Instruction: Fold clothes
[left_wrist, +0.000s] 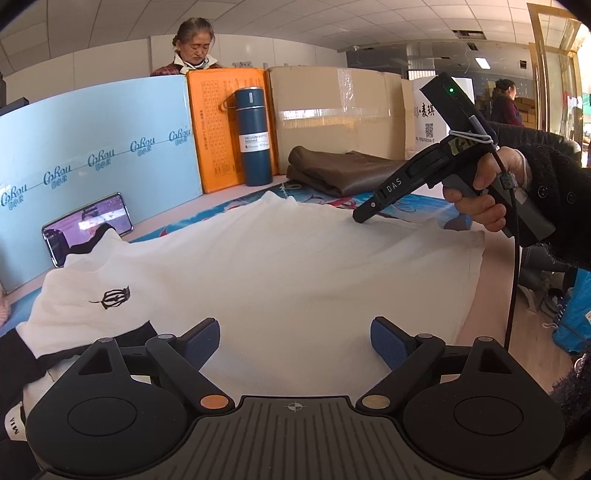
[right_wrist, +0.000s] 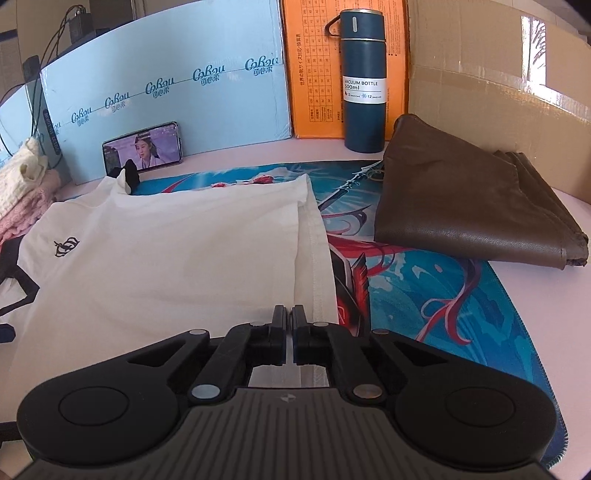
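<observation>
A white shirt (left_wrist: 258, 273) with a small black crest and black sleeves lies spread on the printed mat (right_wrist: 424, 295). In the right wrist view, the white shirt (right_wrist: 166, 258) has one side folded over, with its hem running along the right. My left gripper (left_wrist: 295, 339) hangs open just above the shirt's near part, with nothing between its blue pads (left_wrist: 201, 339). My right gripper (right_wrist: 290, 314) is shut, its tips low over the shirt beside the hem. I see no cloth pinched in it. From the left wrist view, the right gripper (left_wrist: 360, 216) is held by a hand at the shirt's far right edge.
A folded brown garment (right_wrist: 461, 206) lies at the back right of the mat. Behind stand a blue vacuum bottle (right_wrist: 364, 81), an orange box (left_wrist: 218, 129), a cardboard box (left_wrist: 332, 114) and a light blue box (left_wrist: 92, 158) with a phone (right_wrist: 142, 149) against it. Knitwear (right_wrist: 22, 184) lies left. A person stands behind the boxes.
</observation>
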